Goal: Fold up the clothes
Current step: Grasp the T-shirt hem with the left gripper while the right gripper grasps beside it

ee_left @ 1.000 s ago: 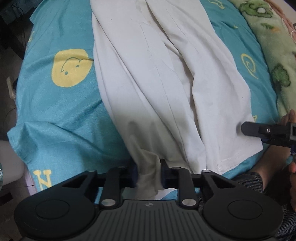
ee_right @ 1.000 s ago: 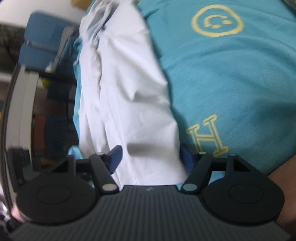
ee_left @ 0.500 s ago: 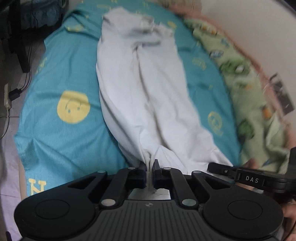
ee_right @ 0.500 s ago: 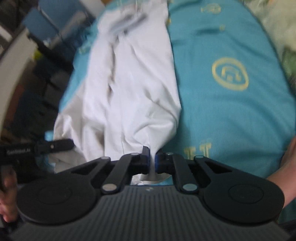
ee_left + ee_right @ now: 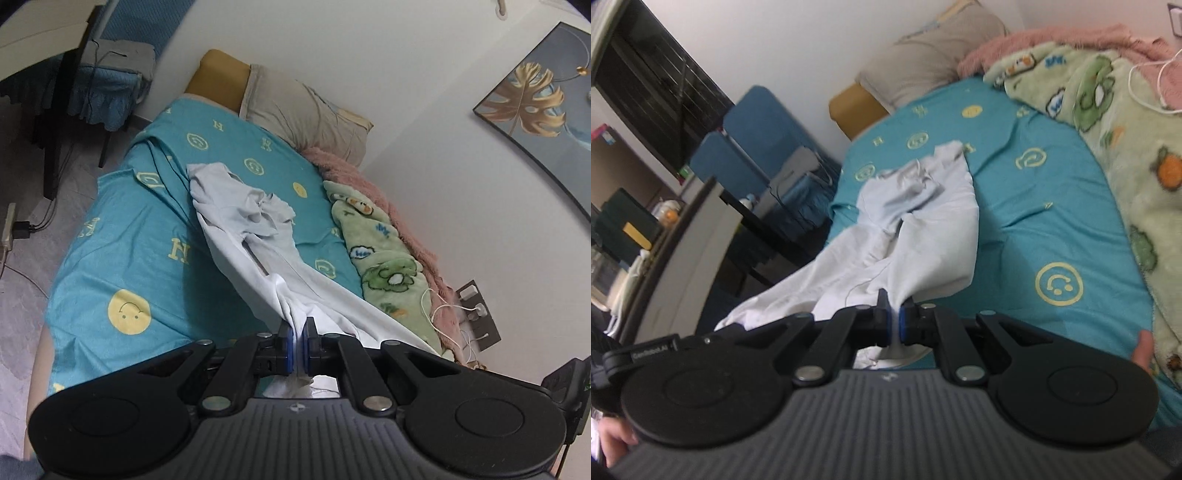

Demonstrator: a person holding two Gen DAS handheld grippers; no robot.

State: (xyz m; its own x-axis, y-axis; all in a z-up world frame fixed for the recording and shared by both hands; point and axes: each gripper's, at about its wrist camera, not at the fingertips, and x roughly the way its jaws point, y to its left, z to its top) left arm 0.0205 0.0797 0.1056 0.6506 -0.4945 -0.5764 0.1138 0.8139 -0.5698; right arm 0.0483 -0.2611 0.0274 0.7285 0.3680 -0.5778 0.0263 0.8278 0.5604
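White garment (image 5: 258, 236), near end hoisted off bed (image 5: 110, 229), far end bunched mid-frame on the teal sheet. Left gripper (image 5: 299, 341), lower centre of left view: jaws pressed together, pinching a hem corner. Right gripper (image 5: 894, 325), lower centre of right view: jaws clamped on the other corner, wide apart a second ago. Both raised since then, cloth now taut between them. Likely ready to carry the hem forward for a fold.

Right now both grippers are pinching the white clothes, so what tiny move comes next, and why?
Probably carry the held end forward toward the bunched far end. Both the left gripper and right gripper are shut on the white clothes, lifted off the bed, ready to fold over.
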